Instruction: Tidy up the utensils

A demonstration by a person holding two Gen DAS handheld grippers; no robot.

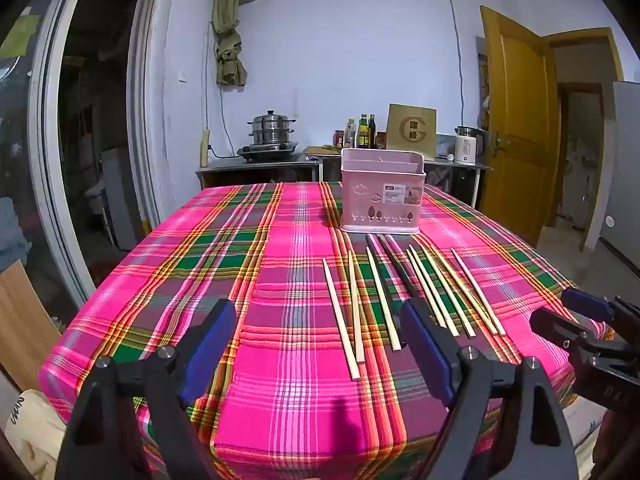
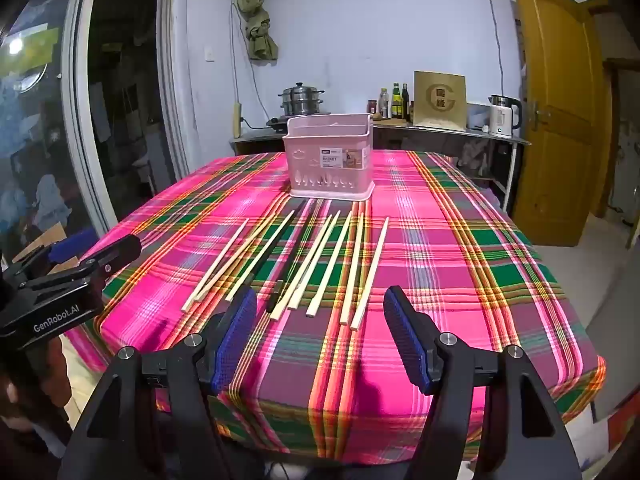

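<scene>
On the table (image 2: 500,248), a pink-green plaid cloth covers everything, which probably keeps the sticks from sliding. Behind it, a counter (image 1: 260,162) holds a steamer pot (image 1: 272,130), bottles (image 1: 362,132) and a kettle (image 1: 466,146); none of it matters for this job.

The pink utensil basket (image 1: 380,192) stands upright near the far middle, open top facing up, so sticks can drop in end-first. It's well apart from both tools.

The chopsticks (image 2: 316,260) lie loose in a rough fan on the cloth just in front of the basket, near ends toward the person. Most are pale wood; two black chopsticks (image 1: 390,264) sit in the middle of the row. None are in the basket yet, so I judge the task not begun.

The left gripper (image 1: 320,356) hovers over the near edge, jaws spread wide, nothing between them. The right gripper (image 2: 320,334) does likewise, empty, its gap lined up over the near ends of the pale sticks. Both tilt down toward the cloth, likely staged for a first pick. Thin flat sticks will need a low, careful pinch.
</scene>
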